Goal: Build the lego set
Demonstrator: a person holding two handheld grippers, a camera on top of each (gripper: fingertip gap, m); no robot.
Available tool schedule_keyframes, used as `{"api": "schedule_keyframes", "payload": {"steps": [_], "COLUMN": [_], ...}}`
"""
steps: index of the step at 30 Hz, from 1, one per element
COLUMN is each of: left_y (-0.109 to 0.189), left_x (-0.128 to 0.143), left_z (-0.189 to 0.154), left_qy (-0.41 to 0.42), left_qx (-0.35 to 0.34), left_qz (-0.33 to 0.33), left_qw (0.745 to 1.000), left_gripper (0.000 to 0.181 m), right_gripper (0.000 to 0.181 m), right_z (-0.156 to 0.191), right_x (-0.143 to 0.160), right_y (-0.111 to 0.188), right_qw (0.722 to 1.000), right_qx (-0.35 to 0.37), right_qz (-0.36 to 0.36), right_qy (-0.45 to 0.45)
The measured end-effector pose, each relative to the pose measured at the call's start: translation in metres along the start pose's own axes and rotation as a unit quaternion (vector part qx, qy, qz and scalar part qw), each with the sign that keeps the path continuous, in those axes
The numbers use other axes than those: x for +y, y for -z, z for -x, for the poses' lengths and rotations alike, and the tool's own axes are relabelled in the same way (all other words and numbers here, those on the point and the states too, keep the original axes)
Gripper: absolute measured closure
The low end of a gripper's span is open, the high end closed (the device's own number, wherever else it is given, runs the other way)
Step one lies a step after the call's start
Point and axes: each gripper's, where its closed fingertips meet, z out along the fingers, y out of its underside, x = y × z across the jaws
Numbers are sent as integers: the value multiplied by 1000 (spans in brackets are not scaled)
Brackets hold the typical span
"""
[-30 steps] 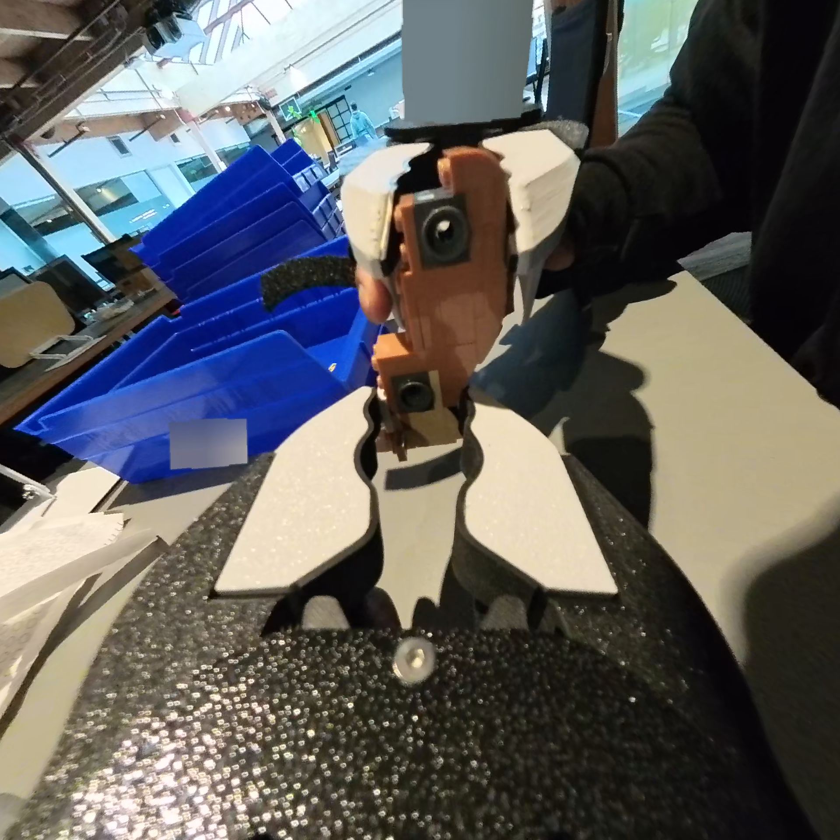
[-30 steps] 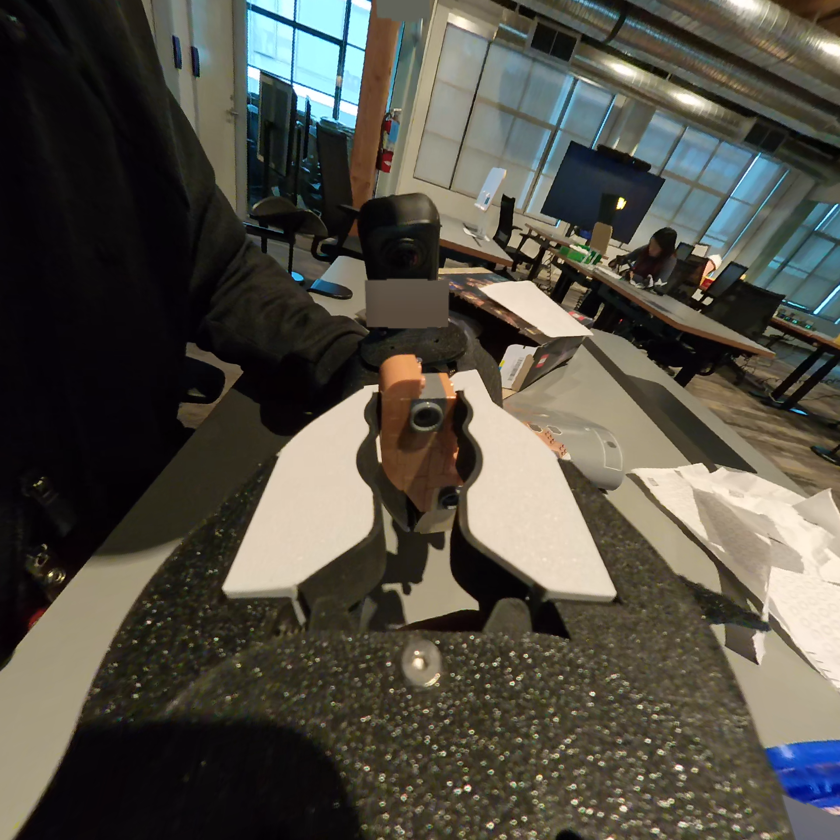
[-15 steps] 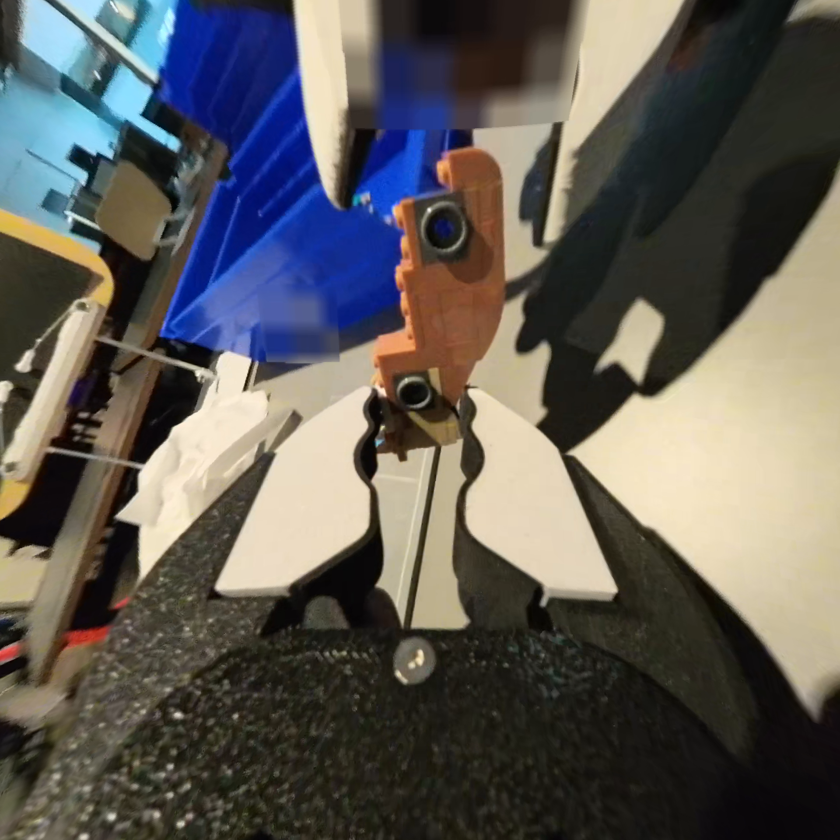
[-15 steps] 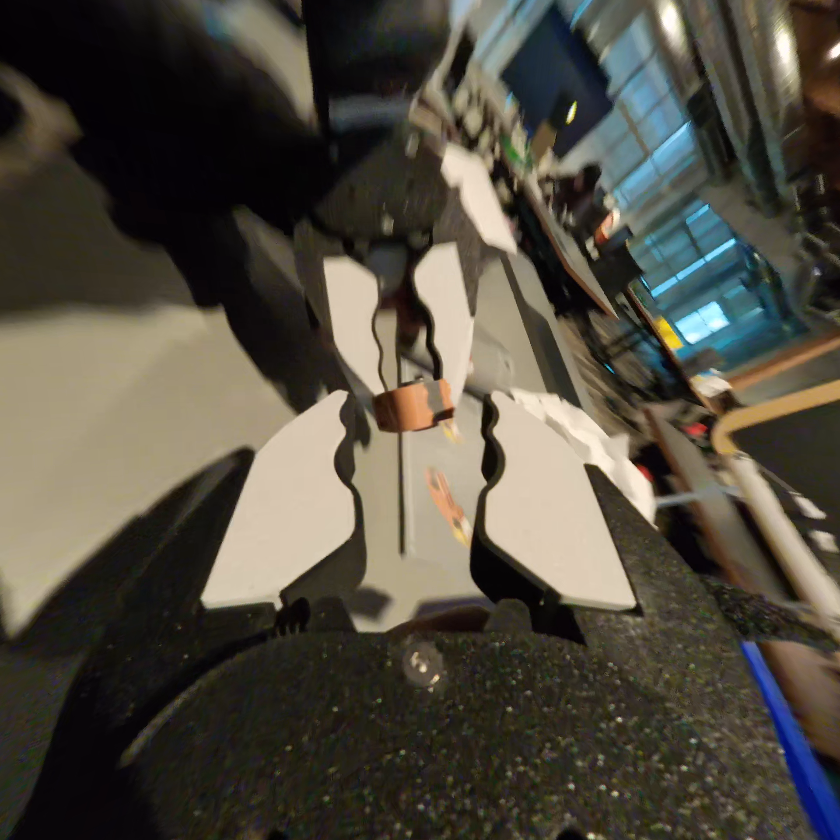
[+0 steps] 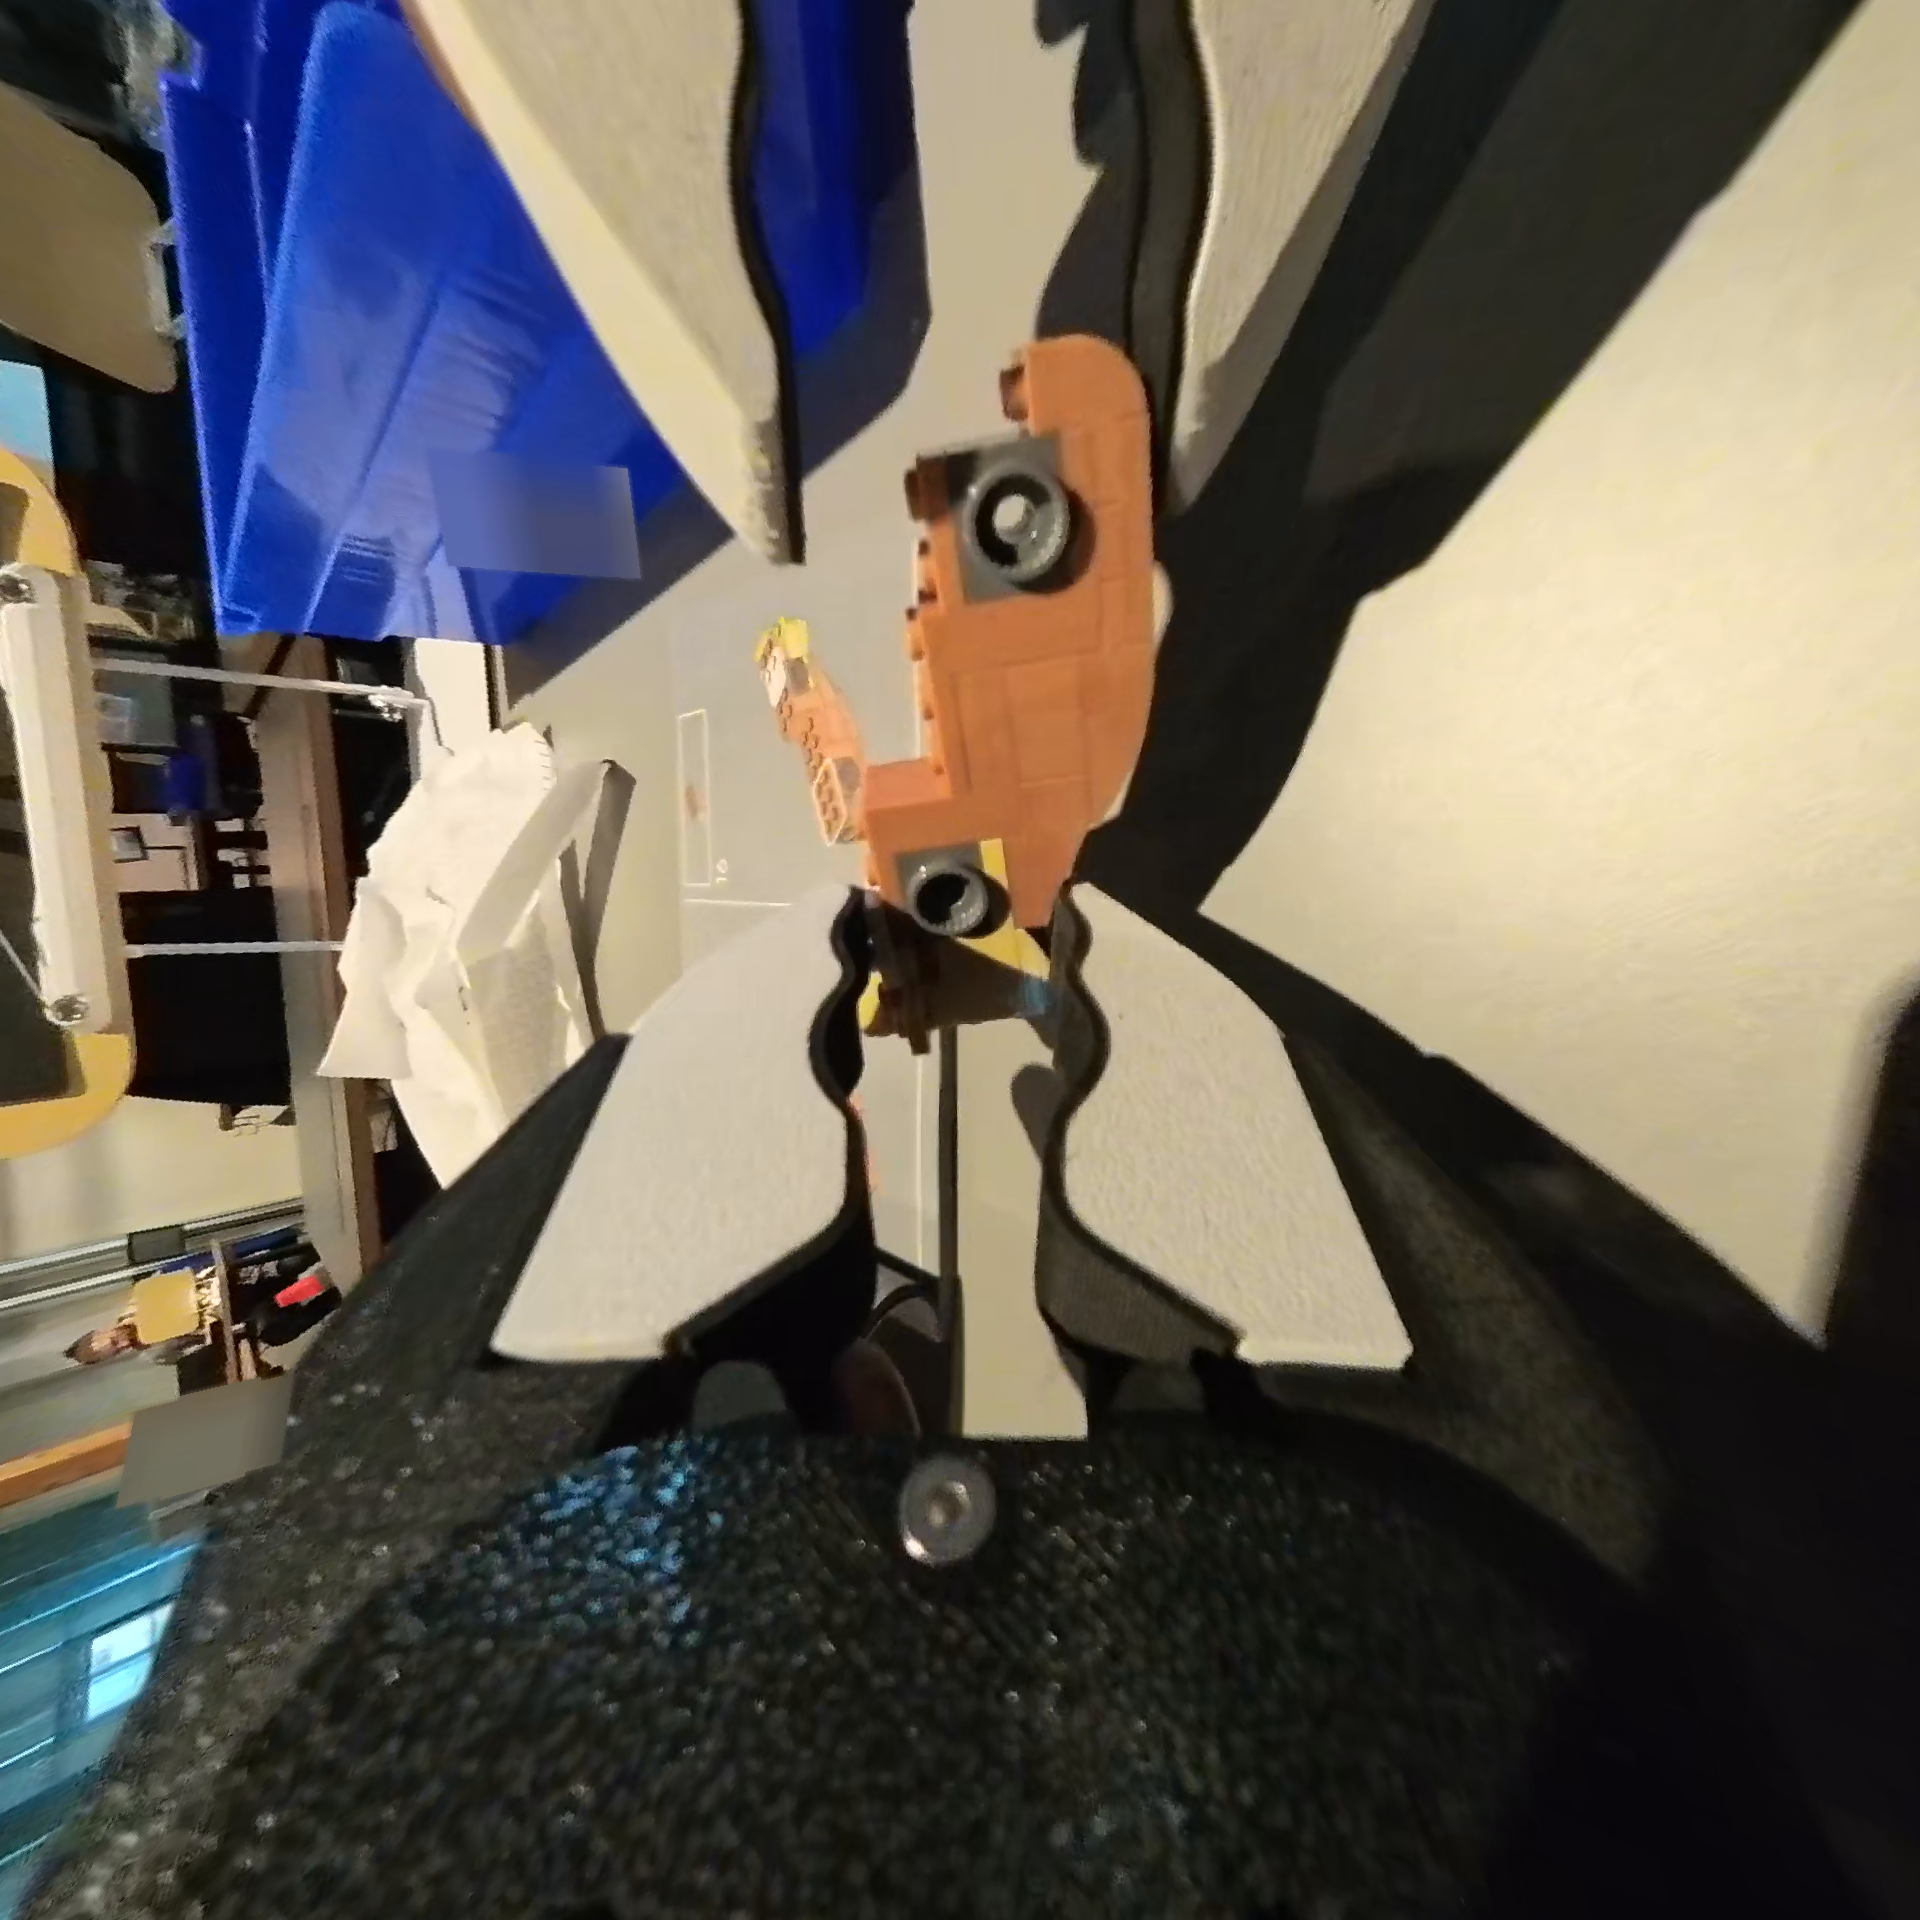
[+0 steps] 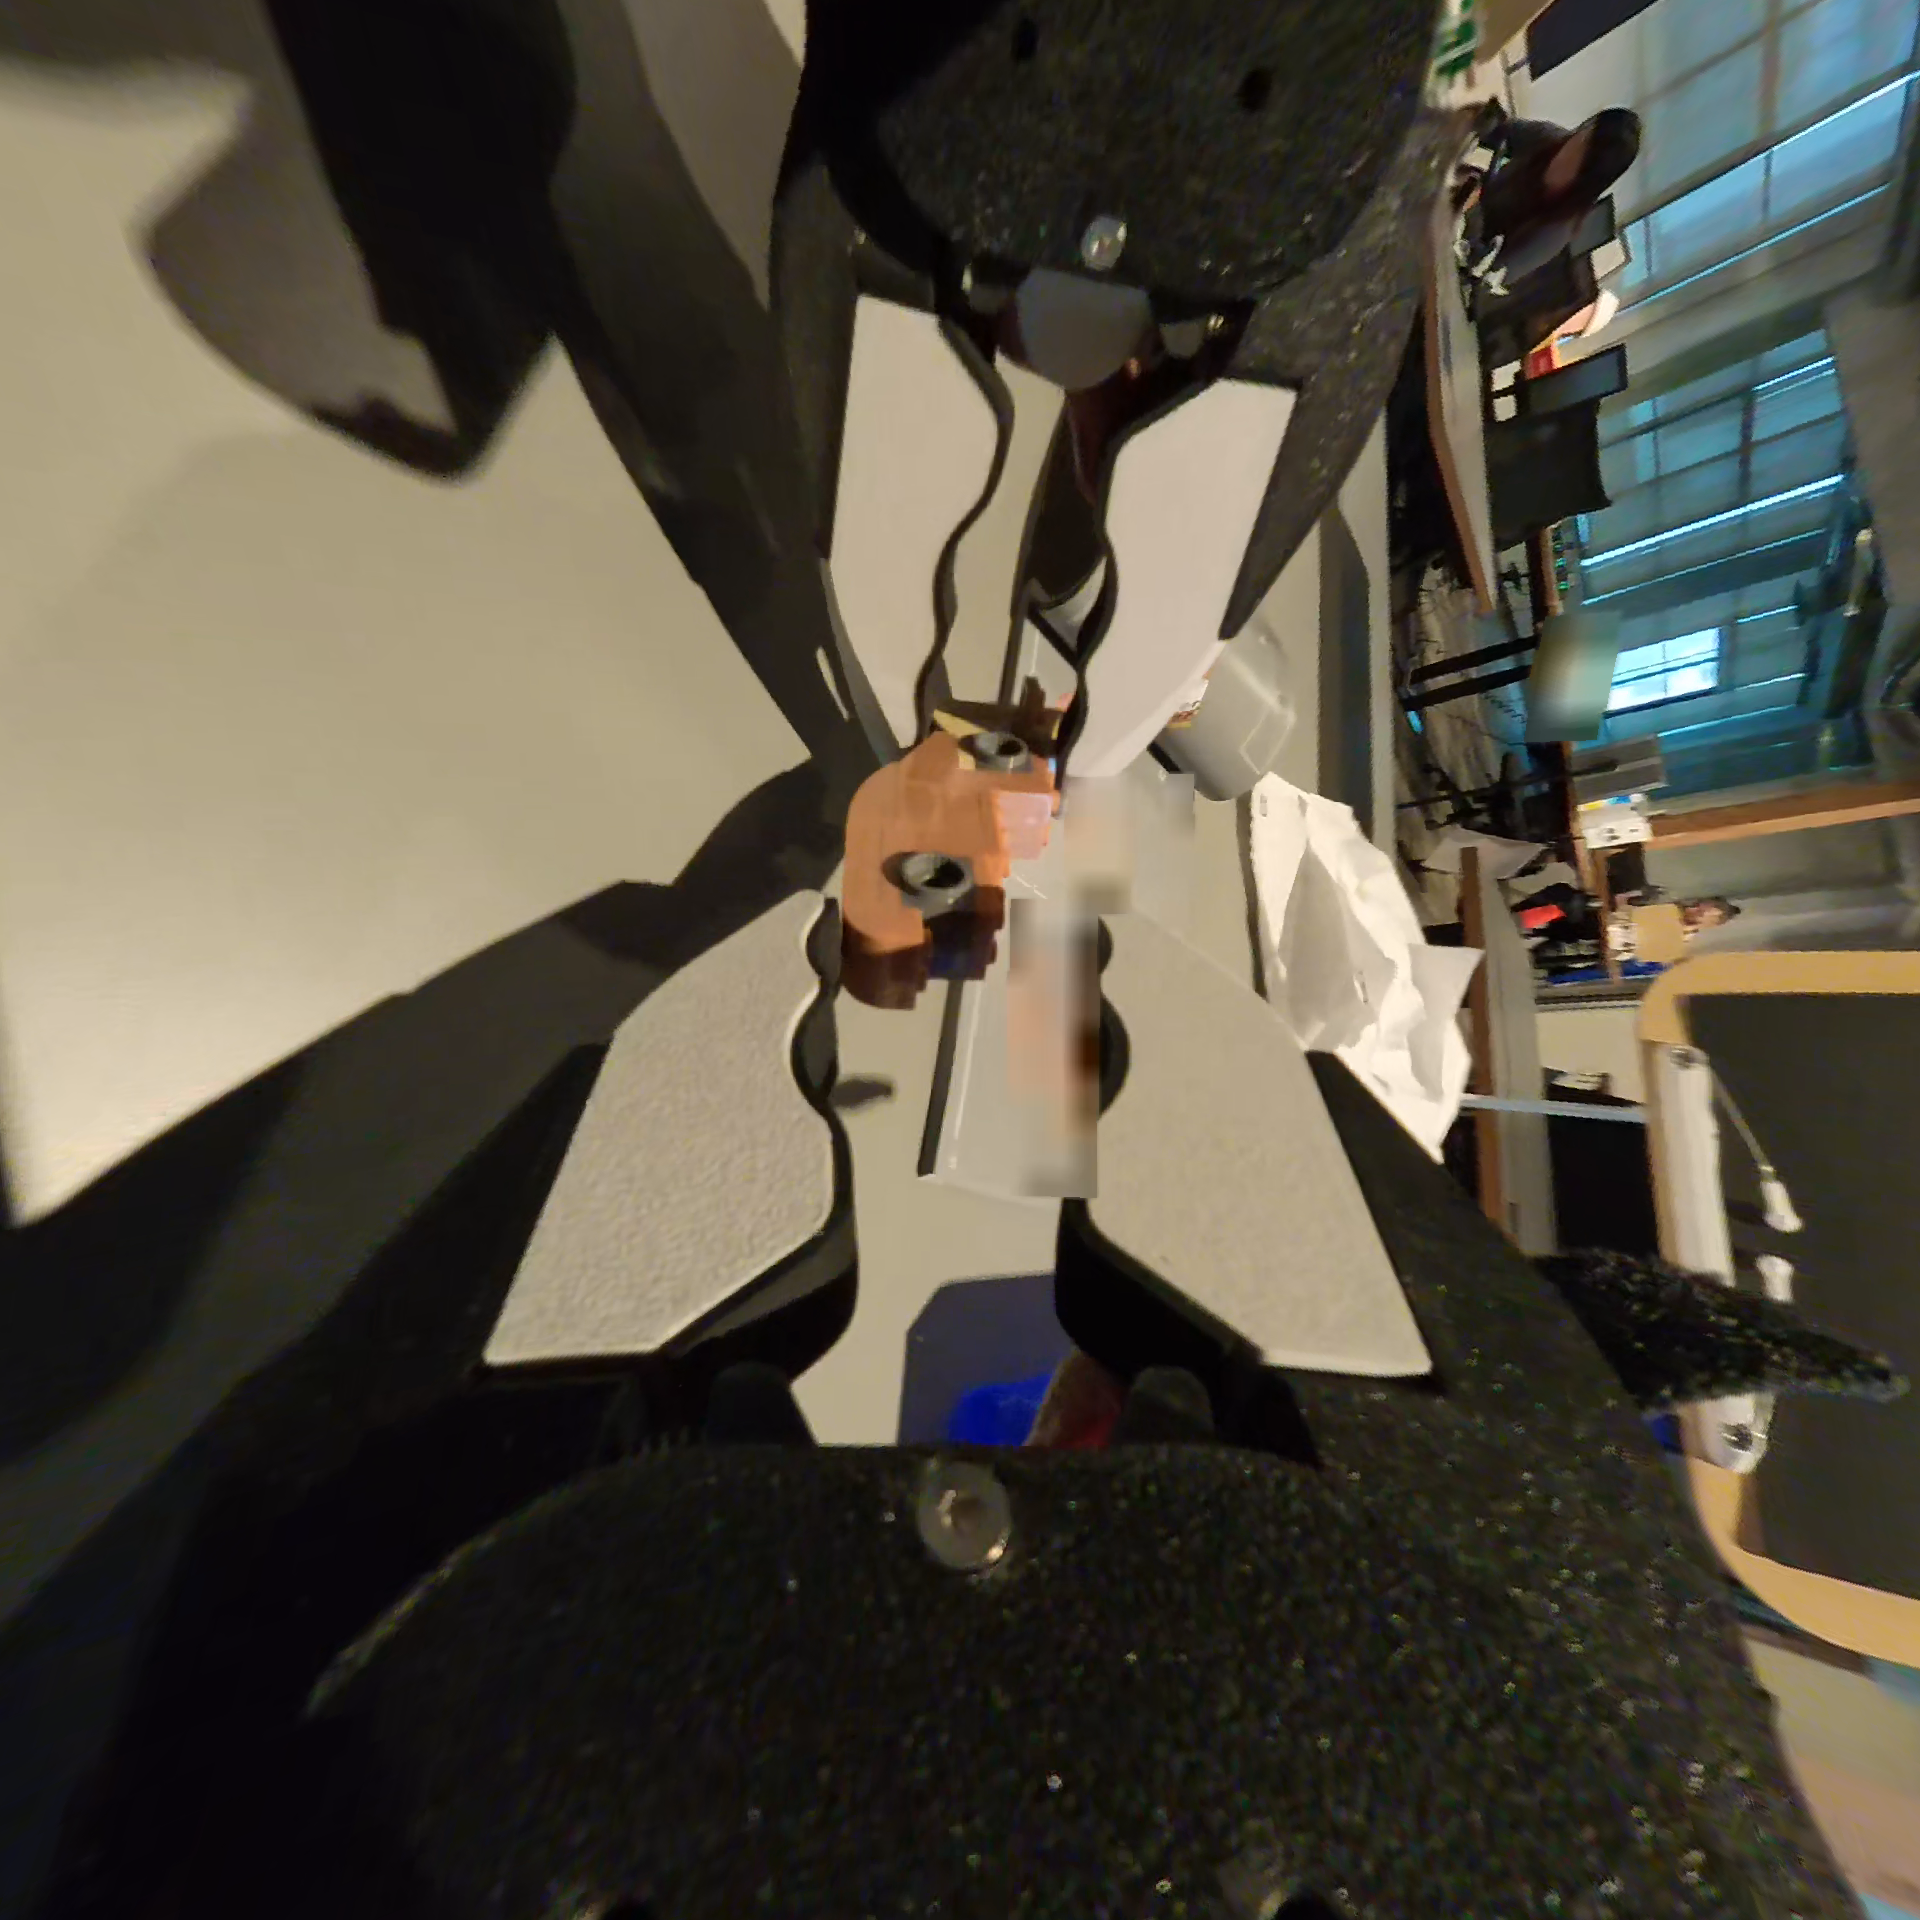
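An orange-brown lego build point(image 5: 1039, 675) with two grey round-holed pieces stands out from my left gripper point(image 5: 956, 904), which is shut on its lower end. My right gripper point(image 5: 966, 499) faces it from the top of the left wrist view, open, one finger on each side of the build's upper end. In the right wrist view my right gripper point(image 6: 961, 925) is open, and the build point(image 6: 914, 842) lies against its left finger point(image 6: 727, 1091). The left gripper point(image 6: 997, 727) grips the far end. Both views are rolled sideways.
A small orange and yellow lego sub-build point(image 5: 816, 717) lies on the grey table point(image 5: 1558, 727) beyond the grippers. Blue bins point(image 5: 416, 364) stand at the back. Crumpled white paper point(image 5: 457, 935) point(image 6: 1340, 935) lies at the table's edge, and a grey cylinder point(image 6: 1236, 707) lies near it. The left gripper's tips are roughly 6 cm from the right gripper's.
My right gripper has opened and let go of the build's upper end. Both grippers have rolled sideways and lowered toward the table. My left gripper still holds the build.
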Motion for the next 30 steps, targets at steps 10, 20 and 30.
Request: {"api": "schedule_keyframes", "payload": {"steps": [10,20,30], "left_y": [0,0,0], "left_x": [-2,-3,-4], "left_z": [-4,-7,-11], "left_qy": [-3,-7,-12], "left_qx": [12,18,29], "left_qz": [-4,-4,-1], "left_qw": [1000,1000,1000], "left_gripper": [148,148,148], "right_gripper": [144,150,151], "right_z": [9,14,17], "right_x": [-1,0,1], "right_y": [0,-4,-5], "right_qw": [1000,999,999], "right_qx": [-21,-28,-42], "right_qz": [-21,-17,-17], "right_qy": [5,24,26]}}
